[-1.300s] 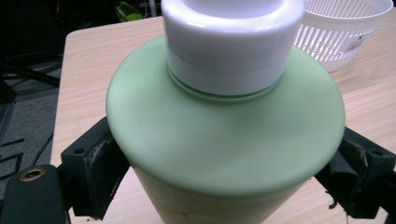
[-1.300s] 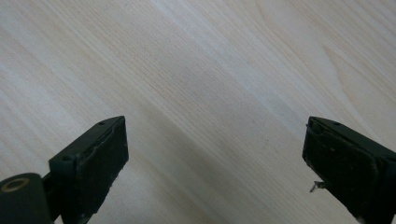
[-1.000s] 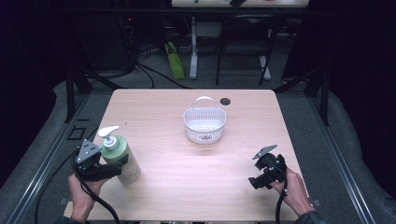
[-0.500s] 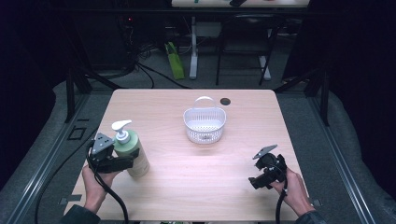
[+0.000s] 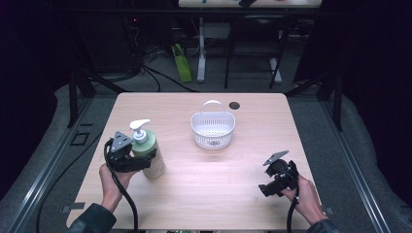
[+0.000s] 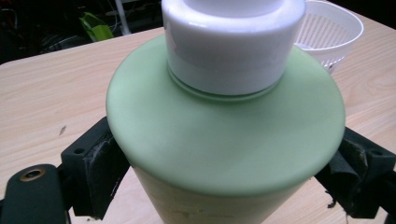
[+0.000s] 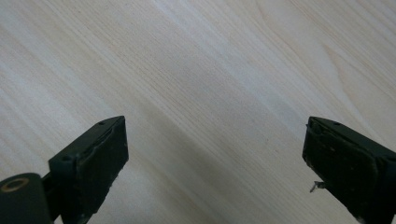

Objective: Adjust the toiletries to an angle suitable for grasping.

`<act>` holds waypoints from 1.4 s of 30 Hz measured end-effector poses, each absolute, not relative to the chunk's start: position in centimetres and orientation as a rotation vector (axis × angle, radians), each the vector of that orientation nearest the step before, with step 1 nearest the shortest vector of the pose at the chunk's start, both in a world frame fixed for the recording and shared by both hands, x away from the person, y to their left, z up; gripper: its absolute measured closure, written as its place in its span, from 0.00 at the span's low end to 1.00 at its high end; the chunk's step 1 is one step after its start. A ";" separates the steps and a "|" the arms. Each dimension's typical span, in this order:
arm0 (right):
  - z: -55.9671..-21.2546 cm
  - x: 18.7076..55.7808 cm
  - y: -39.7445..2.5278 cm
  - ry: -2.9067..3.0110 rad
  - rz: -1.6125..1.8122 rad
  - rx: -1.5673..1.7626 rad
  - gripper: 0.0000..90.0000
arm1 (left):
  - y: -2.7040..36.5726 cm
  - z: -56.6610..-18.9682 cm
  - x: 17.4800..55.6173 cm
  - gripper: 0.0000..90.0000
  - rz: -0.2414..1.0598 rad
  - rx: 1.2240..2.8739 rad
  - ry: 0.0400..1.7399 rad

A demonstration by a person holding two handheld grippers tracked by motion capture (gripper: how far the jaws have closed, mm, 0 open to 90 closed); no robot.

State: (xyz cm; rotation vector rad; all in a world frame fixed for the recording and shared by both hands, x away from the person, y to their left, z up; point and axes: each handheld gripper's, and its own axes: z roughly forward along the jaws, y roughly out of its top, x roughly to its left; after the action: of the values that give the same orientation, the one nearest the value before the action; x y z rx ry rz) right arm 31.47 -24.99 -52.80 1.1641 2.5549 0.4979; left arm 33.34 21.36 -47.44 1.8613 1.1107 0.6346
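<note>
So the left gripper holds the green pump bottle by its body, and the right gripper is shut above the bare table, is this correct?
Not quite. The right gripper is open: in the right gripper view its jaws stand wide apart over bare wooden table. The rest holds: the left gripper clamps the green pump bottle by its body.

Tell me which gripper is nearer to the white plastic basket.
Left. The left gripper sits left of the white plastic basket; the right gripper is farther, at its front right.
</note>
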 end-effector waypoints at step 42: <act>-52.9 31.6 -25.2 2.565 0.522 1.201 0.07 | 13.5 -47.4 38.2 0.12 0.616 1.893 1.009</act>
State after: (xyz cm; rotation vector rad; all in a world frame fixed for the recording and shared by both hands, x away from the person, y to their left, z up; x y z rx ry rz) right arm 31.56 -25.22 -52.91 1.2013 2.5646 0.5219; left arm 38.18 13.52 -47.39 1.8933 1.0093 0.6160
